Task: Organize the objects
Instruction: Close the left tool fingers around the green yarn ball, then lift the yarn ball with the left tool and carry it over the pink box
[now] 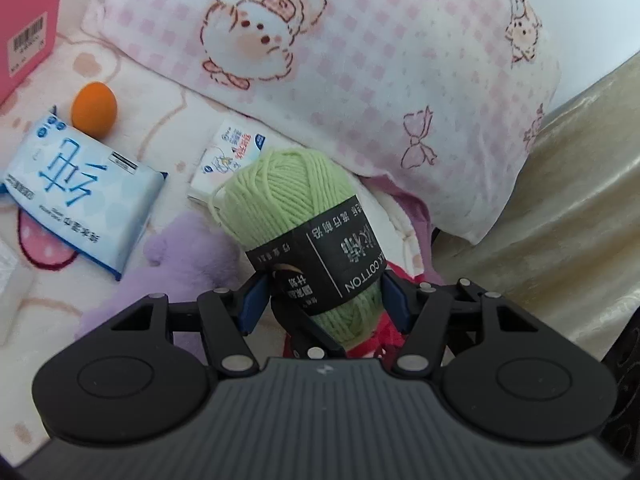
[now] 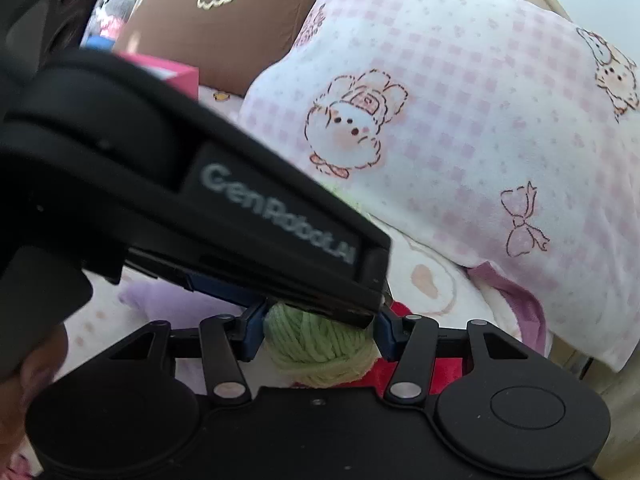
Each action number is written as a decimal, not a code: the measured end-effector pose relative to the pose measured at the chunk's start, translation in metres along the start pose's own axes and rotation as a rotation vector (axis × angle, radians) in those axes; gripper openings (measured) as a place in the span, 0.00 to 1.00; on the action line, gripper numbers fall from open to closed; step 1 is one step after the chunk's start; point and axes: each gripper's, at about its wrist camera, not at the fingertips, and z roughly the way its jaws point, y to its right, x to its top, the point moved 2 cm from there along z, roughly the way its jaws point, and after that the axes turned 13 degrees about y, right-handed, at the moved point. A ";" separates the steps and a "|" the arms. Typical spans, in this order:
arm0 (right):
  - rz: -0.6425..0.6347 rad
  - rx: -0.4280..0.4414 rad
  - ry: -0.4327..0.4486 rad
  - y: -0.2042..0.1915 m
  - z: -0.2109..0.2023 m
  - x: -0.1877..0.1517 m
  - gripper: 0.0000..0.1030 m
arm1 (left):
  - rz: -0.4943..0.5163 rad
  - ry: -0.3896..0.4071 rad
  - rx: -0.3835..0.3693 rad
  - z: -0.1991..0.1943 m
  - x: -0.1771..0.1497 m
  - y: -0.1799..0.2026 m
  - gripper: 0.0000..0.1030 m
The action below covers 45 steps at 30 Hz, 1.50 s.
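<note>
Left wrist view: pink box point(image 1: 28, 36) at far left, orange ball point(image 1: 94, 109), blue tissue pack point(image 1: 80, 192), purple plush point(image 1: 180, 264) on bed. Green yarn skein point(image 1: 304, 220) clamped at lower end by left gripper point(image 1: 325, 300), raised before checked pillow point(image 1: 360, 80). Right wrist view: same skein point(image 2: 320, 344) pinched between pads of right gripper point(image 2: 318, 330), partly hidden by left gripper body.

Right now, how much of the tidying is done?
Nothing looks put away yet. Both the left gripper and the right gripper grip the green yarn ball, clamped at opposite ends. Still loose on the blanket: the orange ball, blue tissue pack and purple plush.
</note>
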 end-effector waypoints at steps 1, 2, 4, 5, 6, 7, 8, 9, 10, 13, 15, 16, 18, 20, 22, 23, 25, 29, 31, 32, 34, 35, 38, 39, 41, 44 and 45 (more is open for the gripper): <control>0.010 0.001 0.006 -0.001 -0.002 0.002 0.57 | 0.008 0.004 -0.001 -0.005 0.002 0.000 0.57; 0.018 0.002 0.016 -0.002 -0.005 0.005 0.57 | 0.020 0.010 -0.002 -0.010 0.003 0.001 0.57; 0.046 0.007 0.030 -0.006 -0.009 0.009 0.57 | 0.037 0.021 -0.004 -0.021 0.005 0.000 0.57; 0.052 0.010 0.032 -0.008 -0.010 0.012 0.57 | 0.035 0.021 -0.009 -0.025 0.005 -0.002 0.57; 0.052 0.015 0.034 -0.012 -0.011 0.015 0.57 | 0.039 0.014 -0.008 -0.030 0.007 -0.005 0.57; 0.050 0.021 0.036 -0.015 -0.012 0.016 0.57 | 0.047 0.009 -0.007 -0.033 0.008 -0.007 0.57; 0.047 0.030 0.041 -0.019 -0.013 0.018 0.57 | 0.059 0.007 -0.006 -0.038 0.010 -0.008 0.57; 0.041 0.037 0.047 -0.023 -0.015 0.019 0.57 | 0.065 0.008 -0.008 -0.043 0.011 -0.009 0.57; 0.036 0.041 0.053 -0.026 -0.017 0.021 0.57 | 0.065 0.007 -0.012 -0.047 0.012 -0.011 0.57; 0.051 0.046 0.059 -0.034 -0.023 0.024 0.57 | 0.069 -0.006 -0.009 -0.059 0.014 -0.013 0.57; 0.047 0.035 0.063 -0.043 -0.027 0.025 0.57 | 0.077 -0.016 -0.002 -0.066 0.014 -0.013 0.57; 0.037 0.028 0.067 -0.047 -0.029 0.025 0.57 | 0.079 -0.018 0.001 -0.068 0.013 -0.013 0.57; 0.017 0.019 0.067 -0.059 -0.033 0.025 0.57 | 0.109 -0.024 0.008 -0.076 0.008 -0.013 0.57; 0.020 0.031 0.062 -0.070 -0.039 0.025 0.56 | 0.137 -0.030 0.013 -0.085 0.003 -0.014 0.57; 0.016 0.043 0.057 -0.078 -0.043 0.025 0.56 | 0.121 -0.030 0.009 -0.095 0.000 -0.019 0.57; 0.009 0.044 0.059 -0.082 -0.045 0.026 0.56 | 0.114 -0.029 0.007 -0.100 0.000 -0.021 0.57; -0.007 0.041 0.066 -0.090 -0.048 0.027 0.56 | 0.113 -0.024 0.009 -0.107 0.000 -0.023 0.57; -0.047 0.039 0.084 -0.104 -0.057 0.033 0.55 | 0.109 -0.006 0.022 -0.123 0.004 -0.027 0.57; -0.070 0.038 0.094 -0.112 -0.059 0.037 0.55 | 0.114 0.000 0.029 -0.131 0.008 -0.028 0.57; -0.084 0.041 0.101 -0.117 -0.061 0.039 0.55 | 0.120 -0.002 0.034 -0.135 0.010 -0.029 0.57; -0.103 0.057 0.114 -0.125 -0.065 0.044 0.55 | 0.113 -0.003 0.044 -0.146 0.017 -0.031 0.57; -0.113 0.064 0.123 -0.129 -0.068 0.048 0.55 | 0.114 -0.002 0.044 -0.152 0.019 -0.032 0.56; -0.142 0.080 0.151 -0.141 -0.076 0.059 0.55 | 0.121 0.020 0.050 -0.172 0.028 -0.034 0.57; -0.148 0.090 0.157 -0.145 -0.078 0.064 0.55 | 0.124 0.025 0.055 -0.178 0.030 -0.034 0.57; -0.160 0.105 0.171 -0.152 -0.082 0.071 0.55 | 0.123 0.039 0.064 -0.190 0.035 -0.036 0.57; -0.189 0.118 0.194 -0.164 -0.088 0.081 0.55 | 0.127 0.054 0.086 -0.205 0.043 -0.038 0.57; -0.196 0.122 0.201 -0.169 -0.090 0.084 0.55 | 0.127 0.059 0.091 -0.209 0.045 -0.038 0.57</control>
